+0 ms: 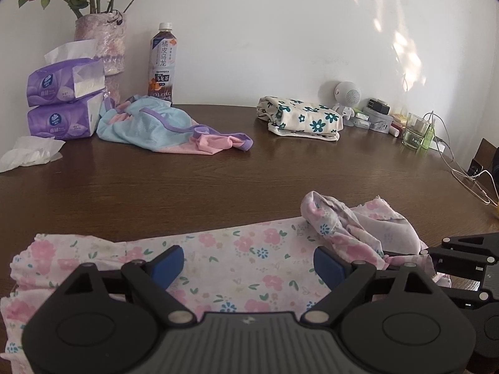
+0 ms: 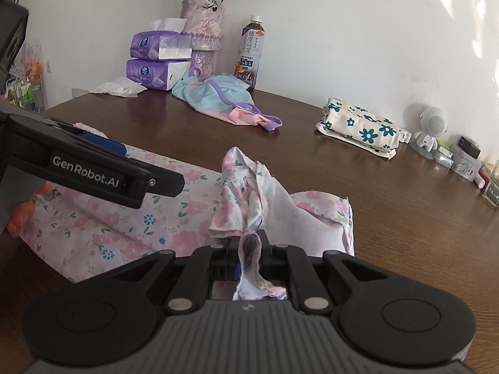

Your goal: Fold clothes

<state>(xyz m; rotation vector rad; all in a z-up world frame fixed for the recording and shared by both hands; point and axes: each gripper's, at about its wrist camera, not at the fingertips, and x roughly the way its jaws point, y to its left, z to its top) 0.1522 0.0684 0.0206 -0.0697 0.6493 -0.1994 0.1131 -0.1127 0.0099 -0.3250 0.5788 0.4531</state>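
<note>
A pink floral garment (image 1: 237, 258) lies spread flat along the near edge of the brown table (image 1: 187, 180). My left gripper (image 1: 249, 265) hovers open just above its middle, blue pads wide apart with nothing between them. At the garment's right end the cloth is bunched and lifted (image 2: 246, 193). My right gripper (image 2: 249, 243) is shut on a pinched fold of that floral garment, which trails back between the fingers. The left gripper (image 2: 93, 168) shows at the left of the right wrist view, with a person's fingers under it.
At the back lie a crumpled blue-pink garment (image 1: 156, 127) and a folded cream floral garment (image 1: 299, 118). Tissue packs (image 1: 62, 106), a vase (image 1: 103, 43) and a tea bottle (image 1: 162, 62) stand back left. A small speaker (image 1: 346, 96), a glass (image 1: 416, 131) and cables (image 1: 461, 171) crowd the right.
</note>
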